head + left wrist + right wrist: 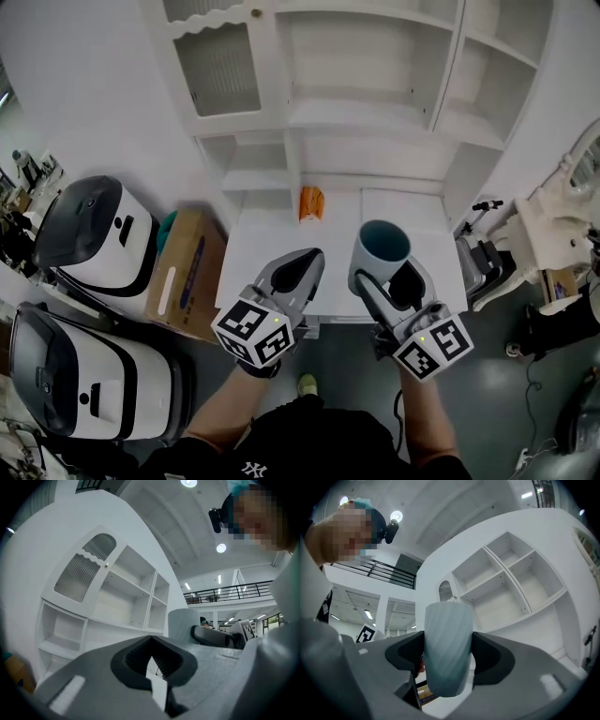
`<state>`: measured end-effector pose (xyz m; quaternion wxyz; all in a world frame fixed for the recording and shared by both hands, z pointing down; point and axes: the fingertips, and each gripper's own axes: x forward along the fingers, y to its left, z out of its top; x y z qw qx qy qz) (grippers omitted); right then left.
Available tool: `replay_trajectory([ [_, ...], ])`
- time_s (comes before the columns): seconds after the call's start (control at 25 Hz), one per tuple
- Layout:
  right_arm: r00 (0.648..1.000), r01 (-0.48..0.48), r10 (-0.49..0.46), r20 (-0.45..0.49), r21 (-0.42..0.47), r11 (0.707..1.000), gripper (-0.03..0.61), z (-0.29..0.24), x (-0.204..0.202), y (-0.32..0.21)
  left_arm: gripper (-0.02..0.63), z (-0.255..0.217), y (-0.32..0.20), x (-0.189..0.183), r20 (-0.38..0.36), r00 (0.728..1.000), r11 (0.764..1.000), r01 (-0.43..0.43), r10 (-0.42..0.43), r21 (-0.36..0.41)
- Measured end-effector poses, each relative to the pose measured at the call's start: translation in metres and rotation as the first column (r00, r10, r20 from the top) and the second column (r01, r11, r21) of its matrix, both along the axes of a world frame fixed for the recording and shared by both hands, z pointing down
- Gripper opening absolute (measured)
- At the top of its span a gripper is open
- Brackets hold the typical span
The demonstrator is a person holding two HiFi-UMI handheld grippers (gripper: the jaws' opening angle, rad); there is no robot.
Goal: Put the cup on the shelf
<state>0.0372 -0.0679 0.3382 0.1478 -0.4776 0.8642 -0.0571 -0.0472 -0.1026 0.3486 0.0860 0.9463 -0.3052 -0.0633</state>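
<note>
A pale blue-grey ribbed cup [382,249] is held upright by my right gripper [389,281], above the white counter [272,246] in front of the shelf unit [366,112]. In the right gripper view the cup [447,646] stands between both jaws, which are shut on its sides. My left gripper [298,272] hovers just left of the cup, jaws shut and empty. In the left gripper view the left gripper [152,665] points up at the shelves, with the cup [185,625] to its right.
An orange packet [311,202] stands at the back of the counter. A cardboard box [187,272] and two white appliances [94,234] sit on the floor to the left. A white ornate stand [558,211] is at the right.
</note>
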Motion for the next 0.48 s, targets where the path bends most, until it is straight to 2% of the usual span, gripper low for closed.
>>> replay_trajectory([
  [0.28, 0.998, -0.066, 0.066, -0.01, 0.011, 0.998, 0.342, -0.006, -0.001, -0.05, 0.0, -0.003, -0.052, -0.005, -0.007, 0.998, 0.998, -0.056, 0.056, 0.01],
  [0.48, 0.996, -0.078, 0.078, -0.032, -0.001, 0.997, 0.342, -0.005, 0.006, -0.081, 0.002, -0.002, -0.079, 0.011, -0.019, 0.996, 0.996, -0.086, 0.086, 0.003],
])
